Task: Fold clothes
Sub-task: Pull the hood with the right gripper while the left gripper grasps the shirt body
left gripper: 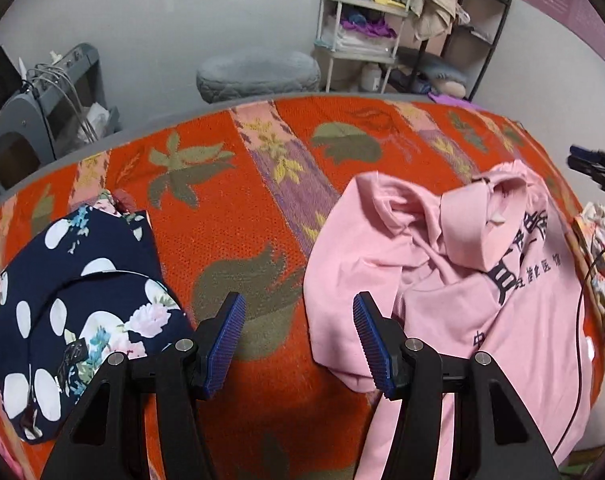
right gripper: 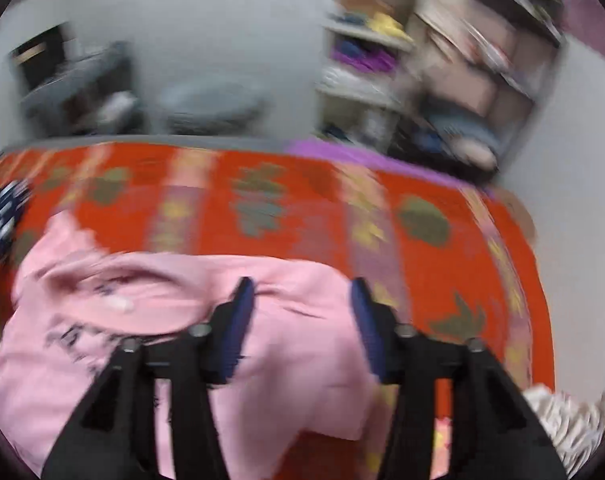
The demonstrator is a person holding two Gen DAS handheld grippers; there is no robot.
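A pink polo shirt (left gripper: 442, 280) with dark printed characters lies crumpled on the orange flowered blanket (left gripper: 242, 208). My left gripper (left gripper: 298, 320) is open and empty above the blanket, its right finger at the shirt's left edge. My right gripper (right gripper: 302, 312) is open and empty over the shirt (right gripper: 182, 320); that view is motion-blurred. Its tip also shows in the left wrist view (left gripper: 598, 168), beyond the shirt's collar. A folded navy floral garment (left gripper: 74, 312) lies at the left; it also shows in the right wrist view (right gripper: 2, 208).
A pale patterned cloth (right gripper: 574, 420) lies at the blanket's right edge. A black cable (left gripper: 582, 300) runs over the shirt's right side. Beyond the far edge stand a grey cushion (left gripper: 258, 72), shelves (left gripper: 382, 20) and grey equipment (left gripper: 34, 112).
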